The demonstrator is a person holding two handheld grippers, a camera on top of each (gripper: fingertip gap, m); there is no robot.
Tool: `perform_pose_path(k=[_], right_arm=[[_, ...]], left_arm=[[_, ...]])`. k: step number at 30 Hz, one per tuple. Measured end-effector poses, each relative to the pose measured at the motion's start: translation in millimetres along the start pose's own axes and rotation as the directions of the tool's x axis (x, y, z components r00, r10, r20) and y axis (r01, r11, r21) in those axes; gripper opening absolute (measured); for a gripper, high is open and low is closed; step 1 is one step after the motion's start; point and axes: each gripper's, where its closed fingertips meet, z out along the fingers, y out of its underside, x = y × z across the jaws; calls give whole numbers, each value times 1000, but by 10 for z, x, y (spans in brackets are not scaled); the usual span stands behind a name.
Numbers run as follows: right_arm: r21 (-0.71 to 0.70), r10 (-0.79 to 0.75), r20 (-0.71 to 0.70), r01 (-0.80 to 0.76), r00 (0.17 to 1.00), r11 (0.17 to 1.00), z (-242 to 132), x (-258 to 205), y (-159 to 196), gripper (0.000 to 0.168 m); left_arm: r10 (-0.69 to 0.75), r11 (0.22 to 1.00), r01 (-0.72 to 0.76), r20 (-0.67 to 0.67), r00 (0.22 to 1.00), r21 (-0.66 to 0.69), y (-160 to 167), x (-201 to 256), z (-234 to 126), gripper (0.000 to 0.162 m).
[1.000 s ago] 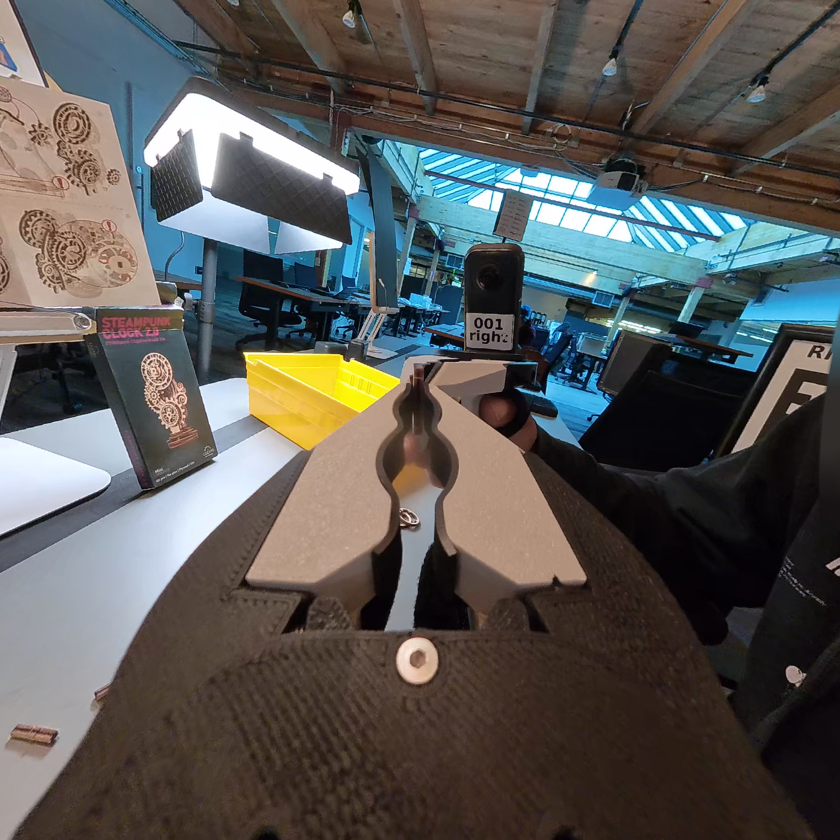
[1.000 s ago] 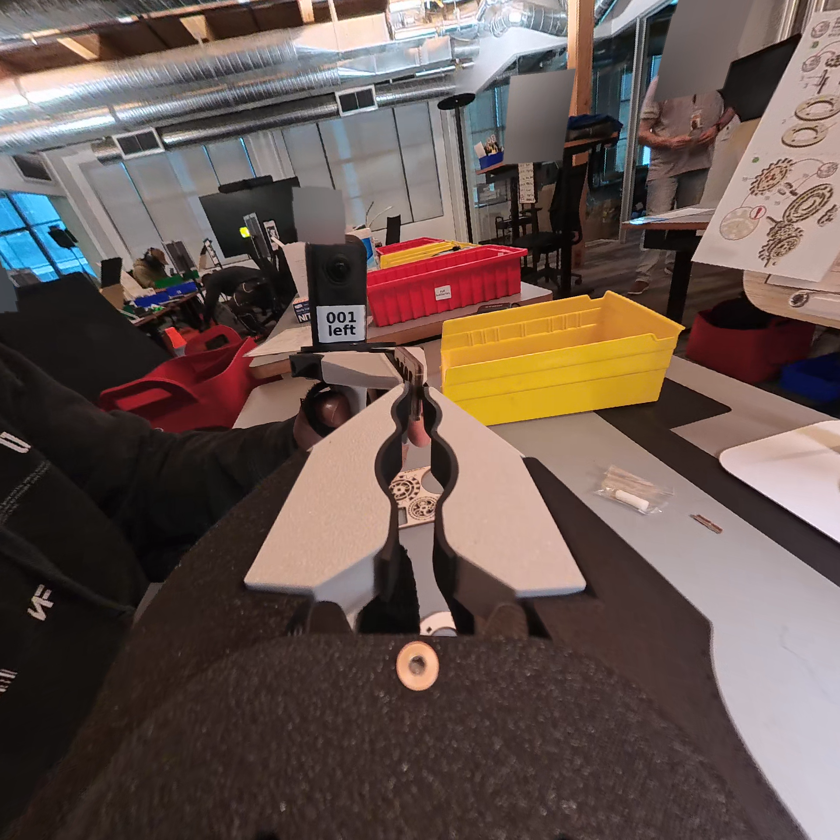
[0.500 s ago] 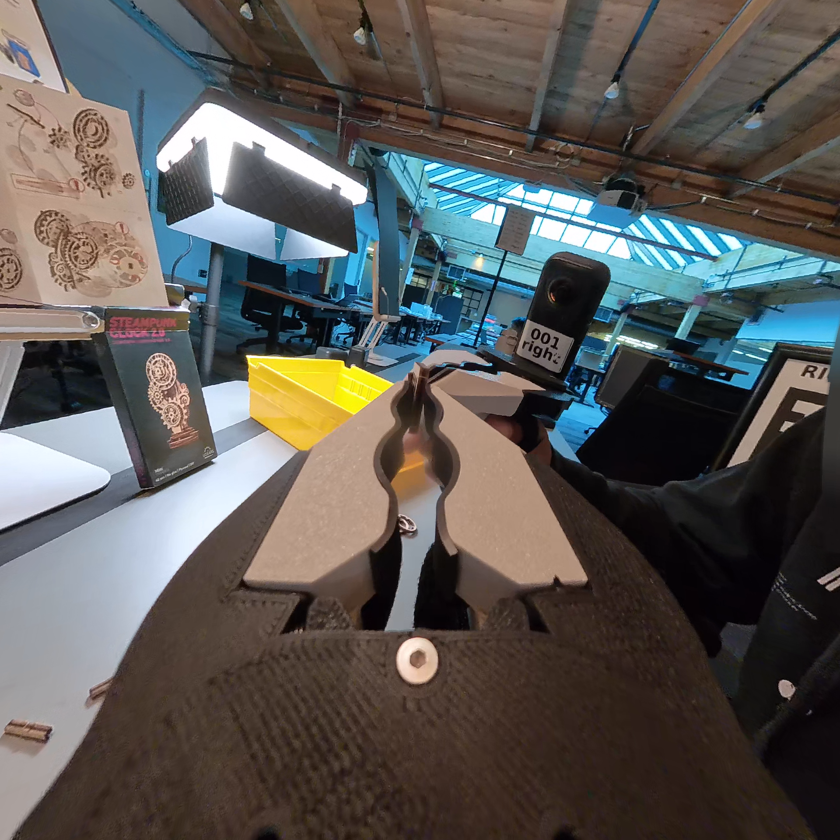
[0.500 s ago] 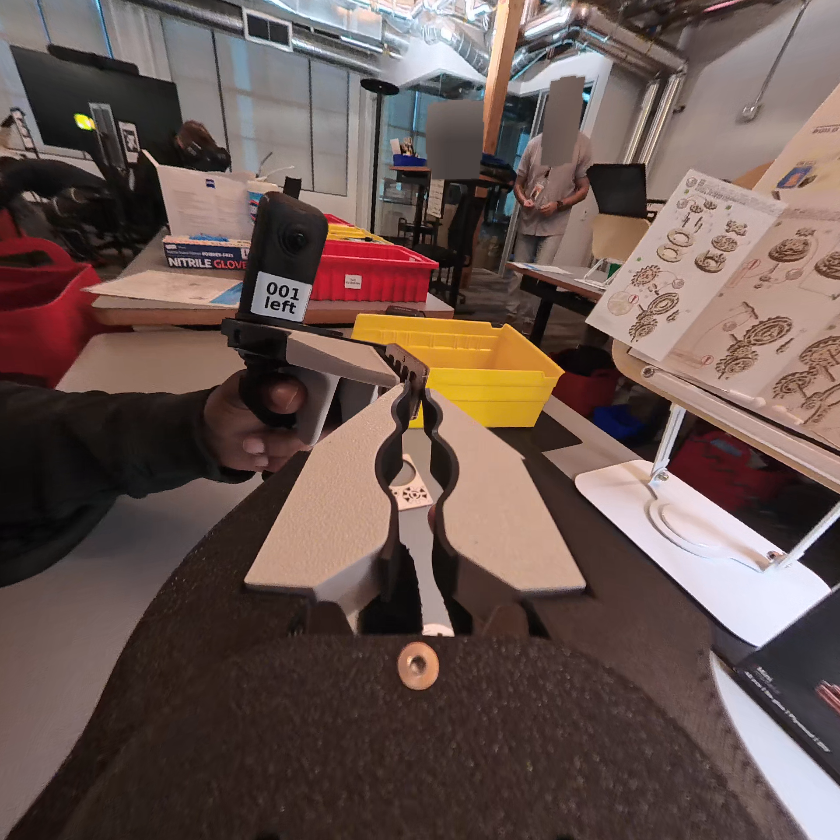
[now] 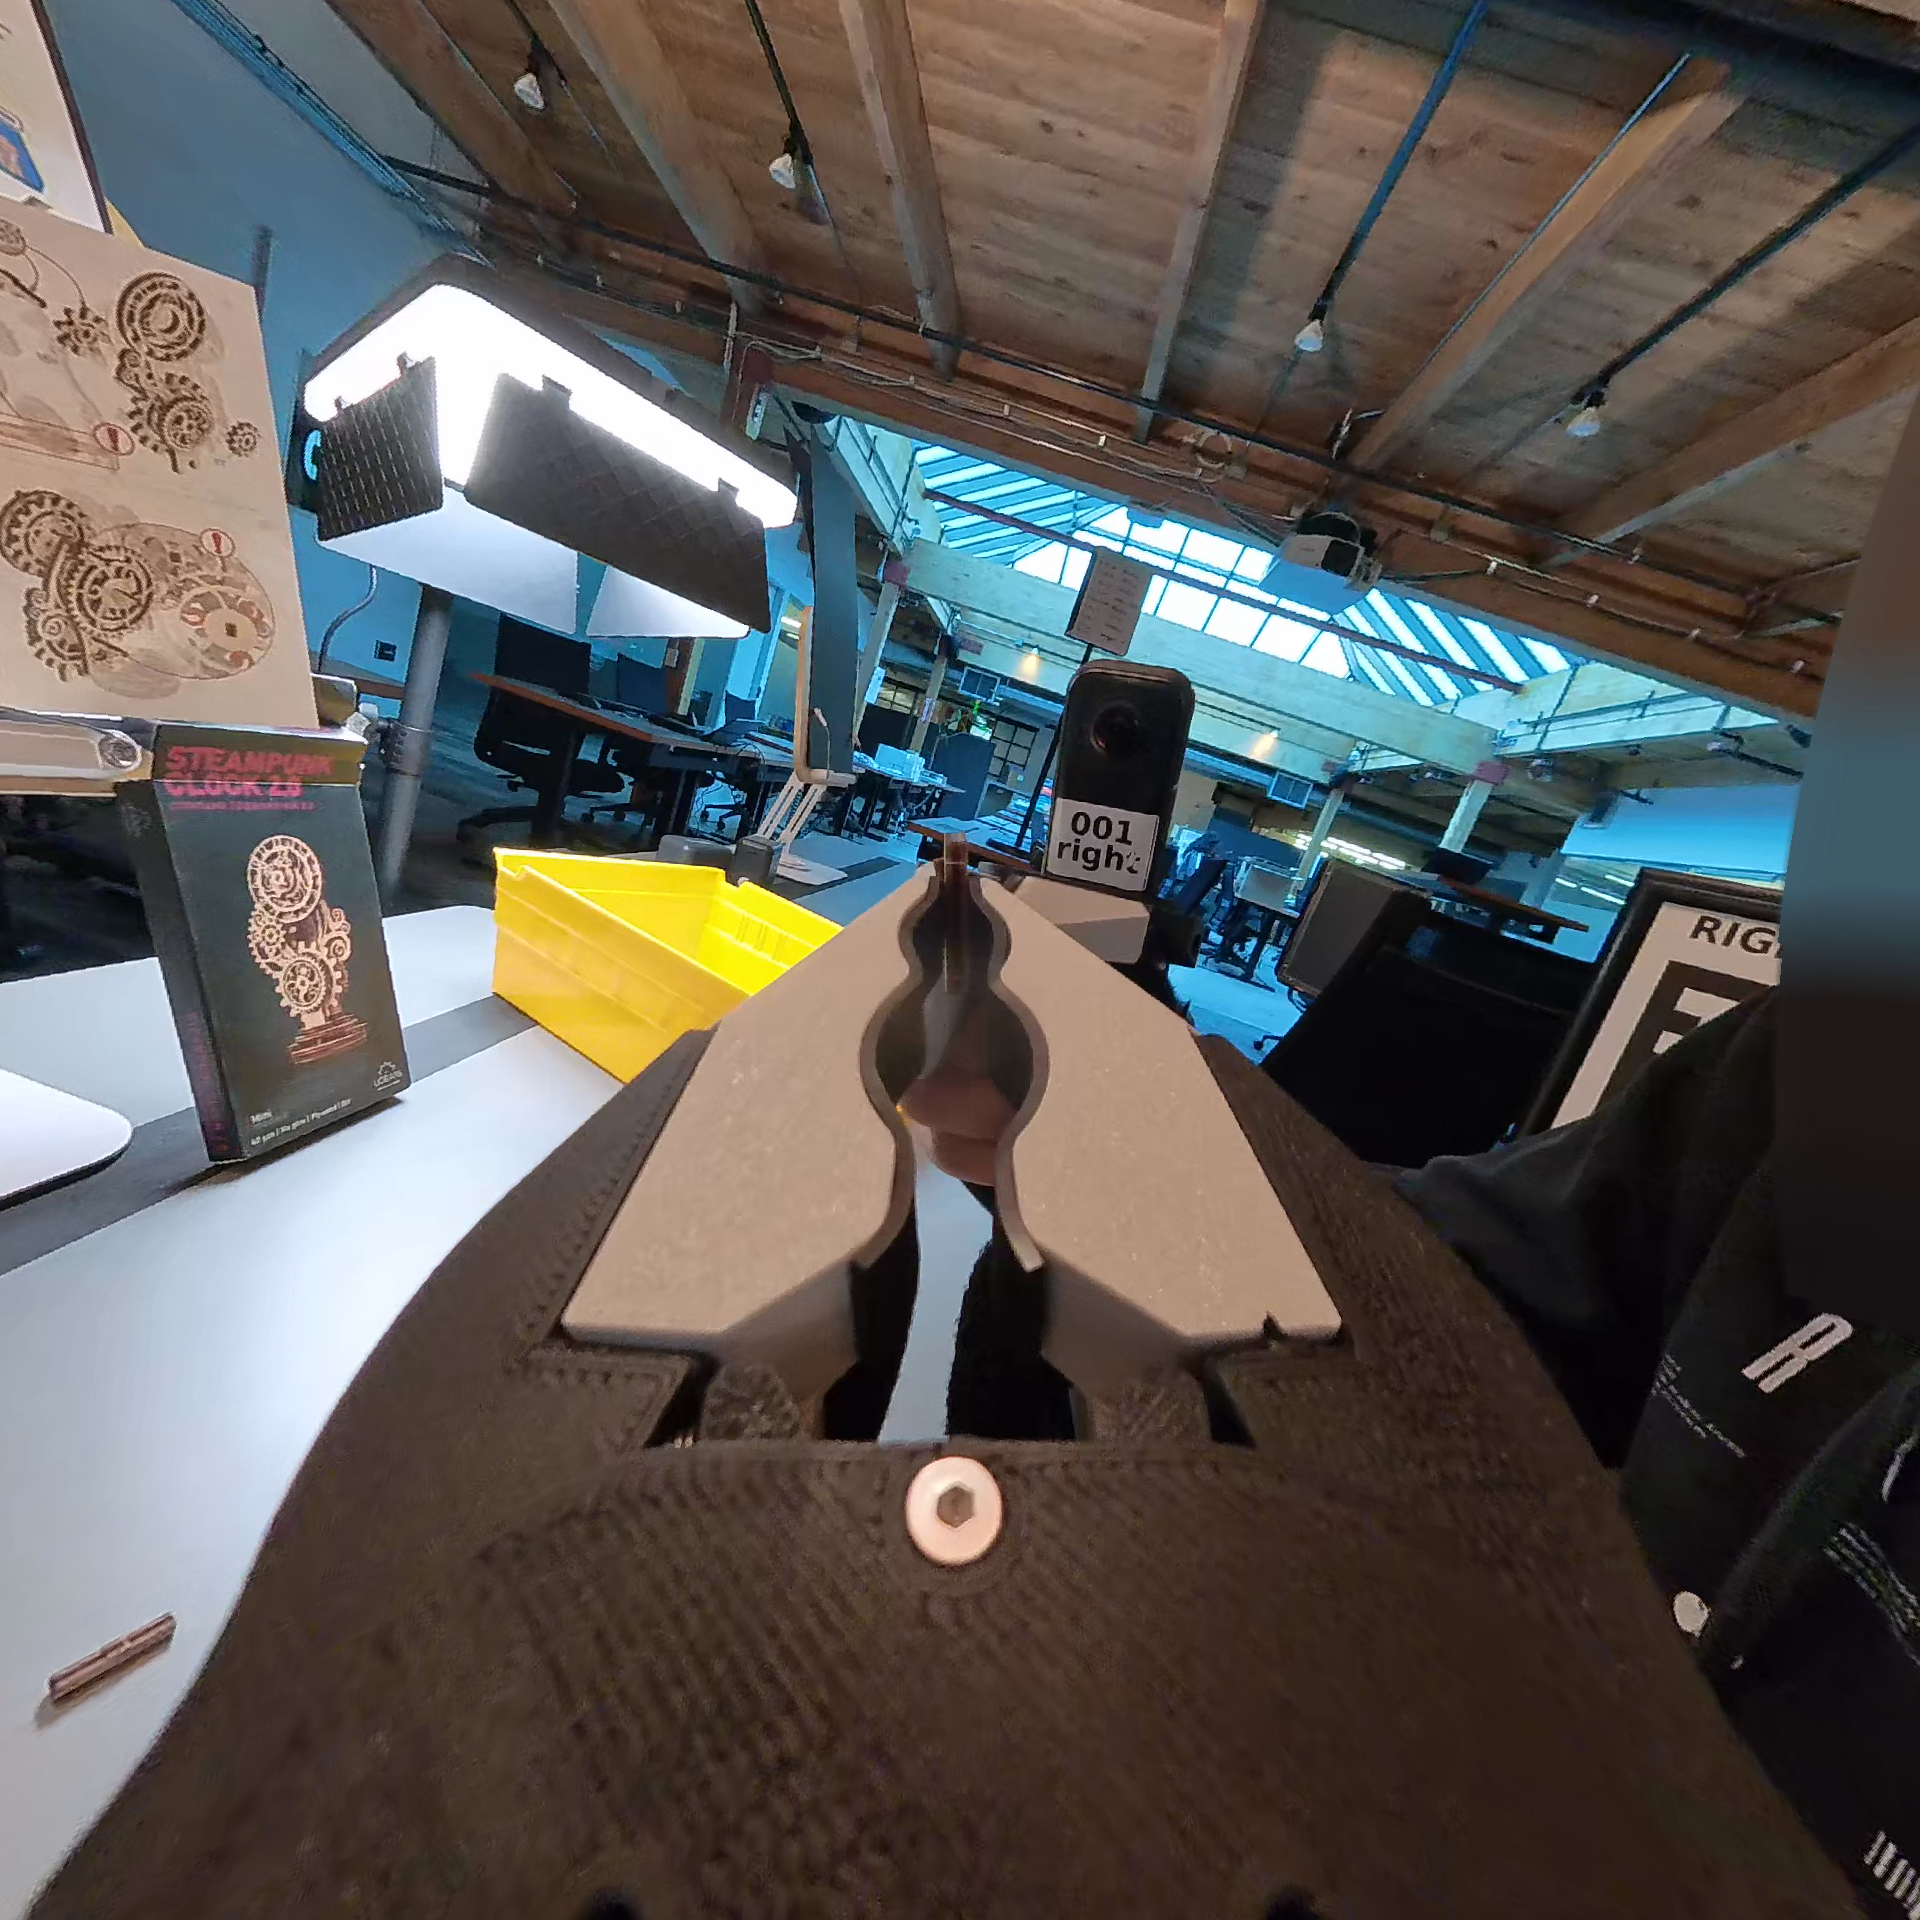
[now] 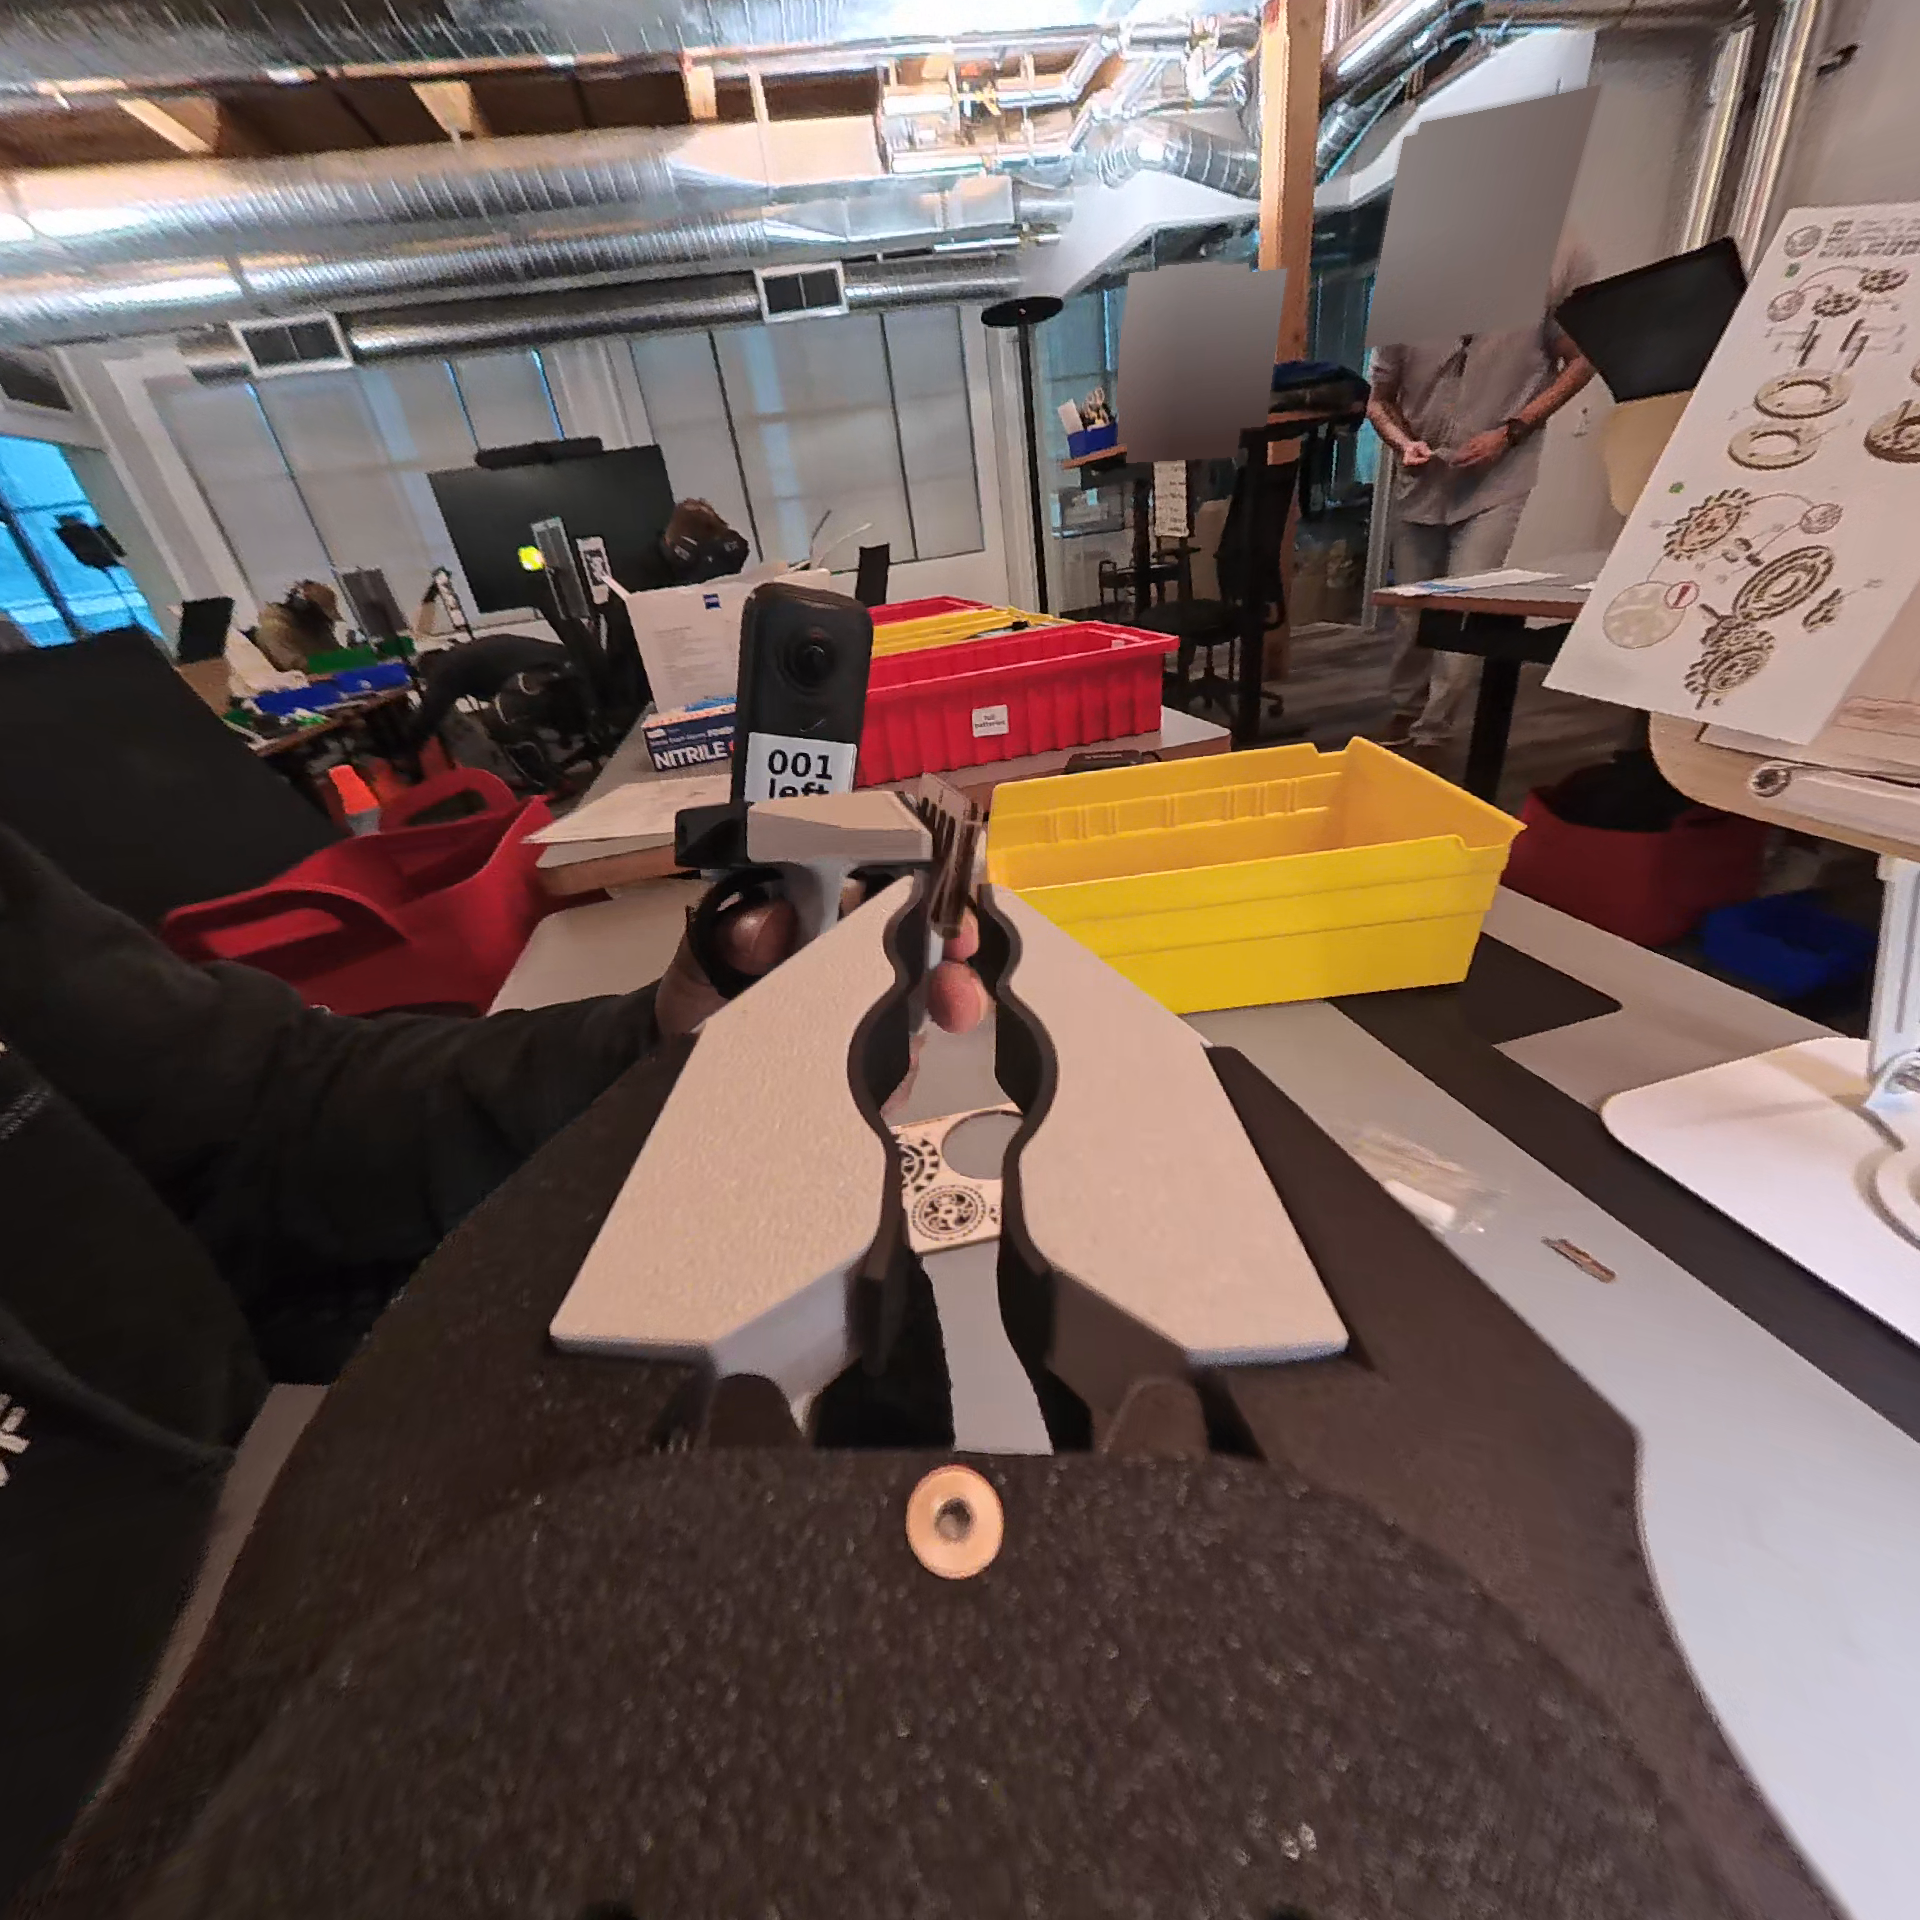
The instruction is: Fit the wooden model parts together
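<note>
Right wrist view only: fretwork wooden sheet flat on desk, behind yellow bin.
Both grippers raised, tip to tip: left gripper and right gripper jaws together, each pinching a thin wooden part.

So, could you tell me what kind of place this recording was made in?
Probably an open-plan workshop or lab office: rows of desks under an exposed timber ceiling, parts bins on tables, and bare silver ductwork overhead.
</note>
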Motion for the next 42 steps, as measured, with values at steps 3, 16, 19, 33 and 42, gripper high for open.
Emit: perform_pose_path(k=[3,16,19,33,42], right_arm=[[-9,0,-5,0,1000,1000,1,13,17,4],[-64,-179,-103,173,978,983,-4,67,37,0],[-49,-197,-96,193,976,980,6,28,11,2],[8,-43,-4,43,999,999,-38,16,-23,2],[-95,-217,-119,207,969,974,-33,73,2,1]], left_arm=[[0,1000,0,3,1000,-6,28,-5,12,1],[-37,999,37,17,999,-28,57,-22,31,4],[-32,999,32,12,999,-24,27,-9,23,2],[-69,997,68,-26,997,-19,69,13,36,1],[-2,999,3,17,1000,-44,90,1,35,3]])
